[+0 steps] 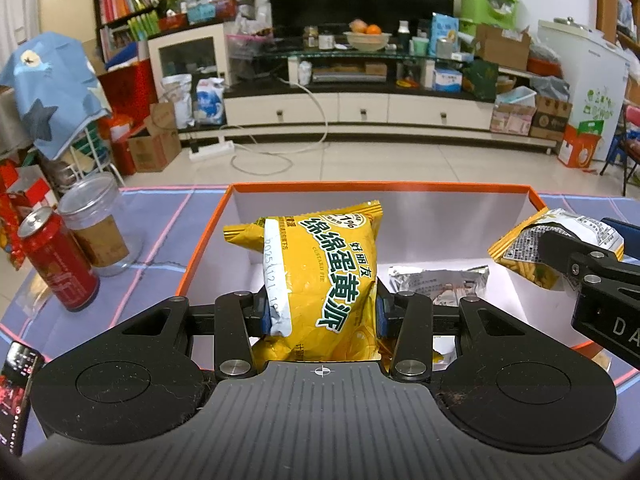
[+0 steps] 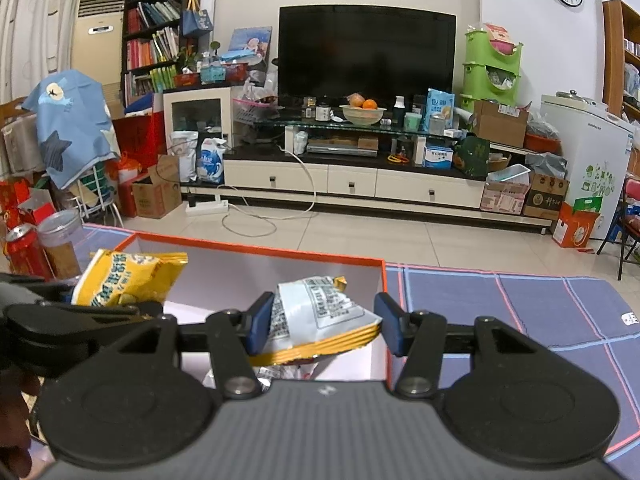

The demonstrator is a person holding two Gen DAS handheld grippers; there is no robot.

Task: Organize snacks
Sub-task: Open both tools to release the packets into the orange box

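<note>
My left gripper (image 1: 320, 312) is shut on a yellow custard-pie packet (image 1: 320, 276) and holds it upright over the orange-rimmed white box (image 1: 200, 256). My right gripper (image 2: 320, 326) sits around a white and yellow snack packet (image 2: 320, 316) over the box's right end (image 2: 382, 280); a gap shows beside the right pad (image 2: 390, 328). That packet also shows in the left wrist view (image 1: 556, 240). A silver packet (image 1: 440, 280) lies on the box floor. The yellow packet also shows in the right wrist view (image 2: 128, 280).
A red can (image 1: 56, 260) and a clear jar (image 1: 96, 224) stand left of the box on the purple tablecloth (image 2: 520, 304). A phone (image 1: 16, 392) lies at the table's near left. Beyond the table are tiled floor and a TV stand (image 2: 352, 184).
</note>
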